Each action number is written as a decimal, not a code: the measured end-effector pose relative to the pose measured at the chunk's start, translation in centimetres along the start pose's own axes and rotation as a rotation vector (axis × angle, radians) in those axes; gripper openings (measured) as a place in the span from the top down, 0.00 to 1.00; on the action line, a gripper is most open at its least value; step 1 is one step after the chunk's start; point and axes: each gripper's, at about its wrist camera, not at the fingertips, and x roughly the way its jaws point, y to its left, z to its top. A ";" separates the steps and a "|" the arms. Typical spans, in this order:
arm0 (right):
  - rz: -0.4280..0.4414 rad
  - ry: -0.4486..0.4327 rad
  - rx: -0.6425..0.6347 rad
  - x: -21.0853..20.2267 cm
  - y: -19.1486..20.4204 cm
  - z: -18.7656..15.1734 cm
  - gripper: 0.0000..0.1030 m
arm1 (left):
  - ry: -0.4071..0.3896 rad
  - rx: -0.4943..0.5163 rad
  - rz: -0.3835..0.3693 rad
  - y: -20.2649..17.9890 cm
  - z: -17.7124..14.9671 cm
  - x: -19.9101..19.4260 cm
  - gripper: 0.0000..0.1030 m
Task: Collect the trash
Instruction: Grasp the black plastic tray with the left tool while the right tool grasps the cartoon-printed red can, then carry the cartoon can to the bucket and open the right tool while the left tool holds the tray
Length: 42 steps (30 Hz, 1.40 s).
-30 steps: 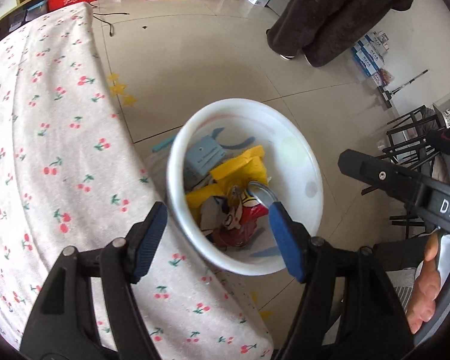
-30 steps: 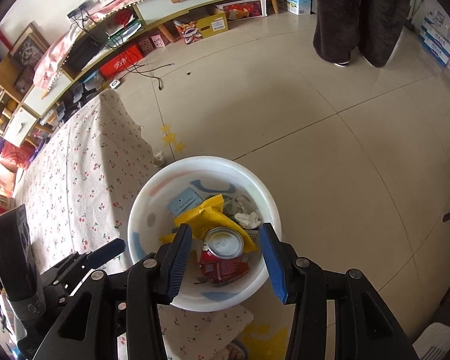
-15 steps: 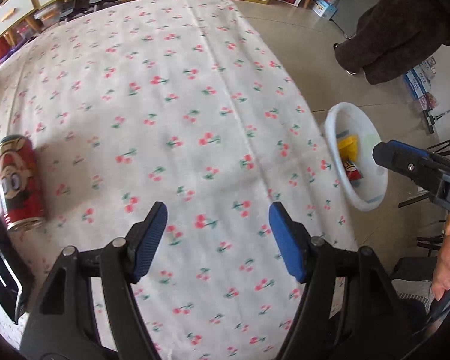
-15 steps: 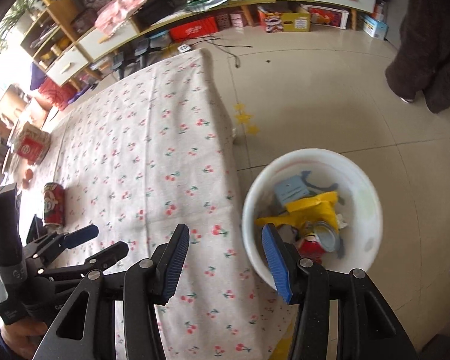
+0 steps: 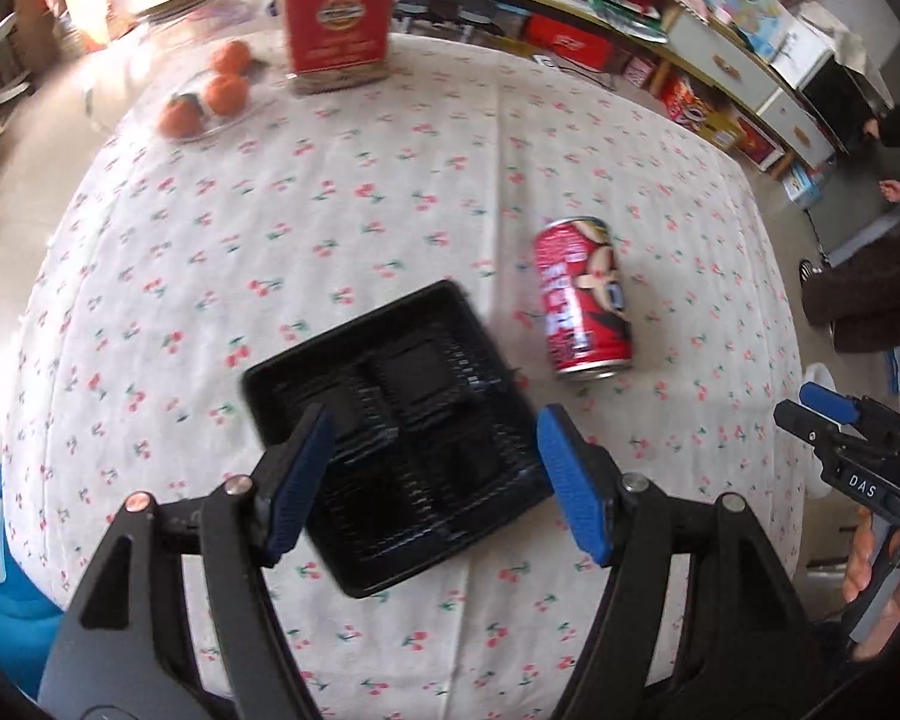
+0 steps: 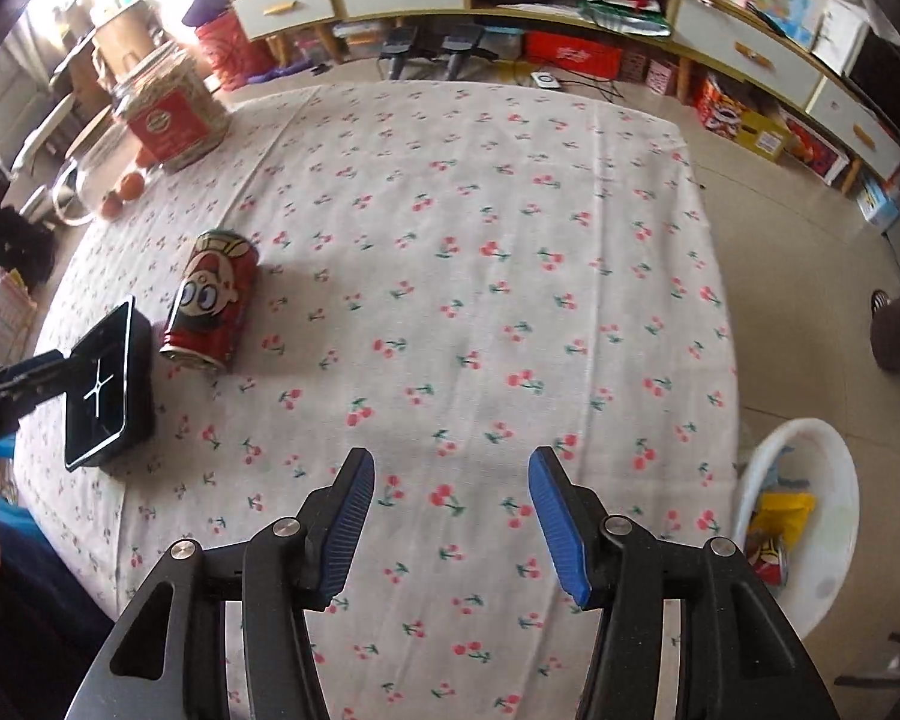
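Tray (image 5: 402,420), black plastic, compartmented, empty: lies flat on the table (image 5: 390,180) directly ahead of the left gripper (image 5: 432,480), whose blue fingers (image 5: 297,480) stand wide apart, one over the tray's near-left part, the other just off its right edge; whether they touch it cannot be told. Can (image 5: 582,294), red, cartoon print, on its side just beside the tray's far right corner, apparently apart from it. Bin (image 6: 810,516), white, on the floor off the table's right edge, already holding wrappers and a can. Right gripper (image 6: 450,522), fingers likewise wide apart and holding nothing, hovers over bare cloth near the bin side. Jar (image 5: 336,18) and oranges (image 5: 210,90) at the far end look like keepers, not trash. Step in hand, by judgement: take up the tray with the left. Handling notes: thin ribbed plastic will likely flex, so clamp one wall or rim edge rather than span the full width; lower one finger inside a compartment, the other outside; close gently; lift level; steer clear of the can, which may roll if nudged.
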 end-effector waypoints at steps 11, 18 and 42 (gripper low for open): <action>0.093 -0.051 -0.029 3.7 8.1 5.0 0.47 | 0.075 -0.064 -0.007 4.6 -1.9 1.8 0.31; 0.167 -0.061 -0.013 5.4 11.2 7.1 0.46 | 0.155 -0.068 -0.092 4.7 -2.2 3.7 0.78; 0.058 0.001 -0.002 5.3 8.3 5.4 0.49 | 0.126 0.136 -0.139 -2.0 -1.3 4.3 0.92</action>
